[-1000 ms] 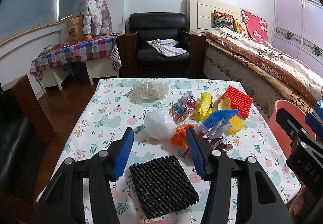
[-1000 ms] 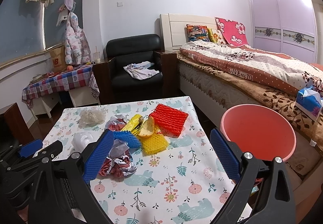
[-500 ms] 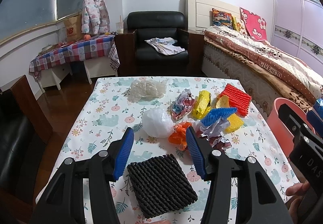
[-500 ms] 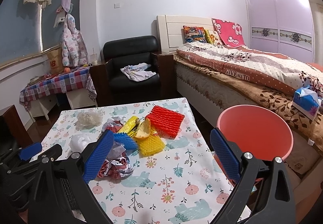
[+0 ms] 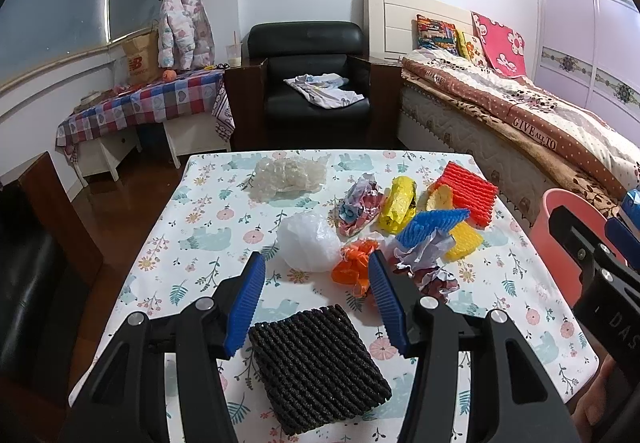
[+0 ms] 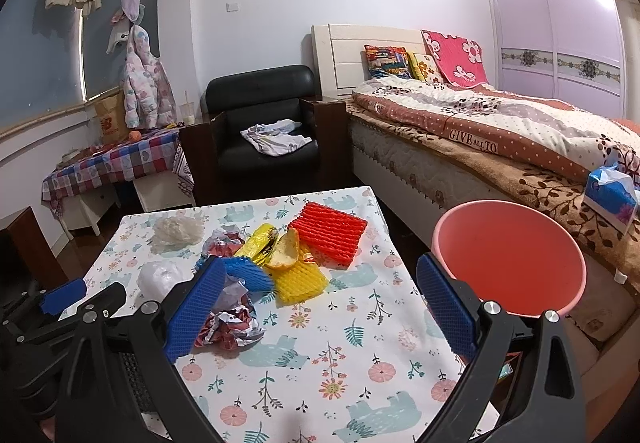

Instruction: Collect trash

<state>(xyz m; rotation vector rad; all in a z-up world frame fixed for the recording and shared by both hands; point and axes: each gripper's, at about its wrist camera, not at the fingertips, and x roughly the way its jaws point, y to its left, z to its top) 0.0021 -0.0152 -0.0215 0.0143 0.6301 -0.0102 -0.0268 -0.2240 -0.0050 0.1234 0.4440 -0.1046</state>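
Trash lies on a floral-cloth table (image 5: 200, 235): a black foam net (image 5: 316, 355), a white plastic bag (image 5: 308, 241), an orange bag (image 5: 354, 267), crumpled paper (image 5: 424, 259), blue (image 5: 432, 223), yellow (image 5: 464, 241) and red foam nets (image 5: 468, 193), a yellow wrapper (image 5: 398, 203) and clear bubble wrap (image 5: 288, 179). My left gripper (image 5: 318, 305) is open and empty, just above the black net. My right gripper (image 6: 320, 309) is open and empty over the table's right part, beside the pink bin (image 6: 508, 259).
The pink bin stands off the table's right edge, against the bed (image 6: 500, 131). A black armchair (image 5: 308, 79) and a checked side table (image 5: 148, 103) stand beyond the far edge. A dark chair (image 5: 36, 243) is at the left. A tissue box (image 6: 610, 195) lies on the bed.
Both grippers have drawn back and risen slightly, so the table and trash sit a little lower and farther in view. Both stay open and empty.
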